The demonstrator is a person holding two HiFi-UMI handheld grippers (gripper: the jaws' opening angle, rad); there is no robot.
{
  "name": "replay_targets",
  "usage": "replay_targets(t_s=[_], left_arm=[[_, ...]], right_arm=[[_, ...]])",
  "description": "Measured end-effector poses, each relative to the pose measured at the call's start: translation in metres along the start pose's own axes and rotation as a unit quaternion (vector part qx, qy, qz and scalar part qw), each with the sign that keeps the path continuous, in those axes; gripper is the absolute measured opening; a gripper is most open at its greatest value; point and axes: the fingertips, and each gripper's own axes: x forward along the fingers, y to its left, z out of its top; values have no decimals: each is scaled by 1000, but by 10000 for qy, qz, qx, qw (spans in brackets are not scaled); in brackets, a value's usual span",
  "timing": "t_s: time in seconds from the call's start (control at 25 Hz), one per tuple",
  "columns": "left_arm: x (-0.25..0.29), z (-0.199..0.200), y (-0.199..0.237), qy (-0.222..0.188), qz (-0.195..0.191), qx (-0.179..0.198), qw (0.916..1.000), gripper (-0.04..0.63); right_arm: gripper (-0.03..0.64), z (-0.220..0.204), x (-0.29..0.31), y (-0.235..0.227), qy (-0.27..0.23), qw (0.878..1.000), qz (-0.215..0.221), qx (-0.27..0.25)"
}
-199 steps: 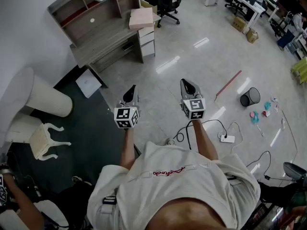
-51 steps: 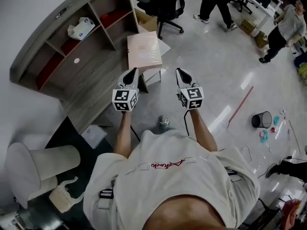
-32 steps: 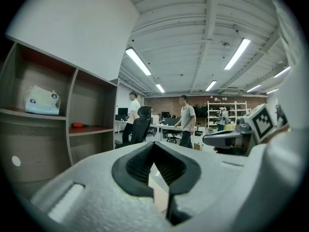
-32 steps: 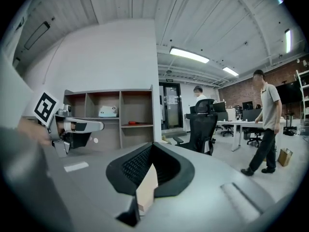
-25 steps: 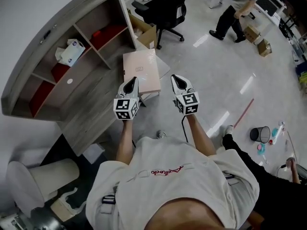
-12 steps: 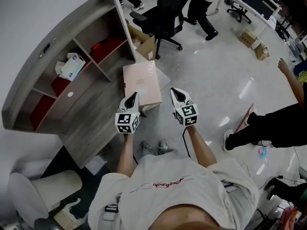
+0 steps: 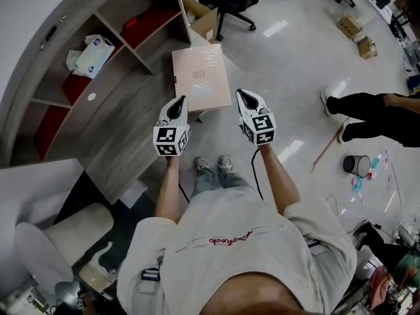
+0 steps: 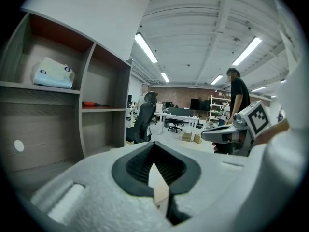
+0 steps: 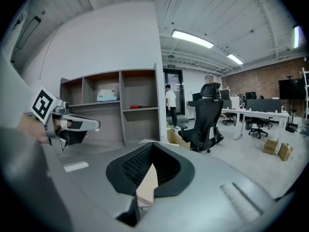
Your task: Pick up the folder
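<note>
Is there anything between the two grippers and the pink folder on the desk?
Nothing visible does. The folder lies flat on the end of the desk, its top bare. The left gripper and the right gripper are close beside its near corners, with only open space between.

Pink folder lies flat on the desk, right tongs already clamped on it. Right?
Not quite. The right tongs are shut but empty. The head view shows their tips short of the pink folder, not clamped on it. The rest holds: the folder lies flat on the desk. The left tongs are not on it either.
</note>
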Motion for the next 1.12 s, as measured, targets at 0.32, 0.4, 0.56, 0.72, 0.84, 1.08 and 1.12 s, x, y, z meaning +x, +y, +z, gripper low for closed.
replay_targets(t_s=[0.32,0.4,0.56,0.72,0.84,1.08,1.12], left_arm=[[5,-44,26,314,-21,-182,9993,0],[6,-54,28,386,-48,-205,9990,0],[11,-72,28,509,-92,-279,9983,0],[15,-88,26,611,-128,-327,9975,0],[18,-99,25,667,-129,-373,9970,0],[21,-127,13,817,-176,-457,9955,0],[21,-131,12,842,-180,-466,9952,0]], right_arm=[[5,-49,22,8,422,9987,-130,240],[6,-61,25,9,534,9980,-148,295],[6,-82,28,7,723,9963,-213,404],[5,-100,30,7,851,9949,-241,482],[6,-112,31,6,923,9934,-238,633],[6,-139,26,9,1032,9893,-220,1008],[6,-143,26,11,1060,9887,-201,1037]])
